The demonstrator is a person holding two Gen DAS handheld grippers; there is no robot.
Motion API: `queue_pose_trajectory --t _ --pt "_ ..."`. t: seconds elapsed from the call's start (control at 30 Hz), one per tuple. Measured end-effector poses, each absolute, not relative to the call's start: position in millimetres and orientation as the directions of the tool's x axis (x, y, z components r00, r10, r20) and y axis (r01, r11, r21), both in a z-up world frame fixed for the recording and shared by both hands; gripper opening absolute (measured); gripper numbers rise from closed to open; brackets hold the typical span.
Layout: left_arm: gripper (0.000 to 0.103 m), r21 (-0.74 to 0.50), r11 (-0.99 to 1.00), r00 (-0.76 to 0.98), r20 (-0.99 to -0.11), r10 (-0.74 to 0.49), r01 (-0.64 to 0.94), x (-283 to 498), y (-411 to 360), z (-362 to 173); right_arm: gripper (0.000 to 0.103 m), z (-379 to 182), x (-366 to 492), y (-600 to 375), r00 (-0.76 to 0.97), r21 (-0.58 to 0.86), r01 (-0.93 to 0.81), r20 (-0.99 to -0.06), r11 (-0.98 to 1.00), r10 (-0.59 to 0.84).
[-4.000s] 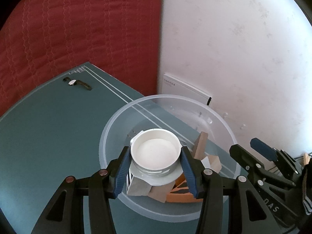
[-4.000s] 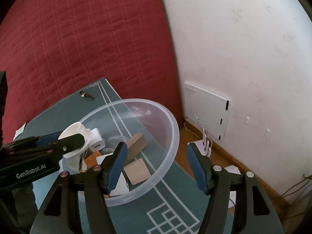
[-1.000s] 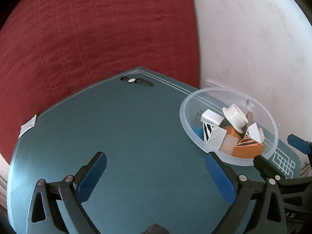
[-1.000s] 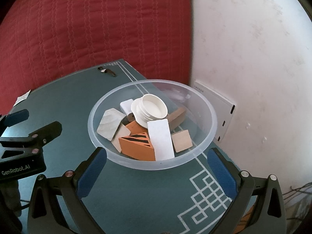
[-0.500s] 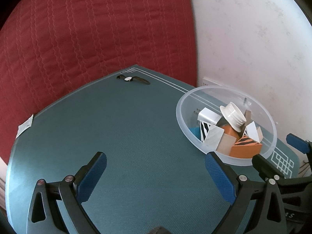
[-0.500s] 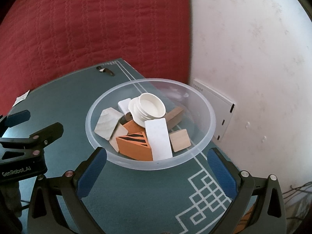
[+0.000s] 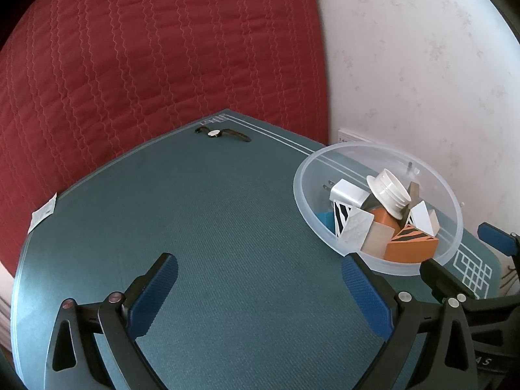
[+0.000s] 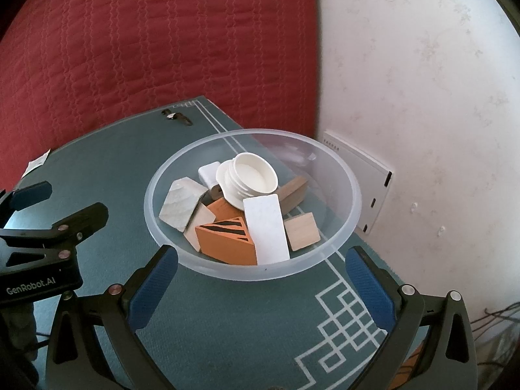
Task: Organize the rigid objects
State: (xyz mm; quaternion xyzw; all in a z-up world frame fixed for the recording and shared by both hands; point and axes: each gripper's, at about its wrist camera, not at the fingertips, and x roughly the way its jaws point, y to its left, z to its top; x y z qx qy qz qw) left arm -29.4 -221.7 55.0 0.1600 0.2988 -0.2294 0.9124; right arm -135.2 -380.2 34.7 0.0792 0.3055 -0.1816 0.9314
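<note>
Blocks, a white charger and a white jar (image 8: 248, 178) lie heaped in the clear bowl (image 8: 352, 204) at the mat's wall-side corner, while a wristwatch (image 7: 222, 134) rests alone at the far edge. Both the left gripper (image 7: 260, 289) and right gripper (image 8: 261, 279) hang spread wide and empty. If the watch comes next, the left gripper would do best to straddle its case squarely before closing.

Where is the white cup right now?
The white cup lies tilted on top of the pile in the clear bowl, near the middle of the right wrist view, leaning over the orange block and white slab.
</note>
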Motion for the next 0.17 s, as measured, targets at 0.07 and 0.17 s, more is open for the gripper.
queue_pose_trajectory --t 0.07,0.17 --pt "0.102 0.151 0.845 0.715 -0.62 -0.324 0.513 -28.5 -220.8 54.6 0.103 34.9 -135.3 -380.5 0.747 0.037 0.387 -0.598 0.921 -0.29" --pt "0.102 0.147 0.847 0.715 -0.621 -0.323 0.511 -26.7 -217.8 56.1 0.103 34.5 -135.2 -378.5 0.751 0.036 0.383 -0.594 0.923 -0.288"
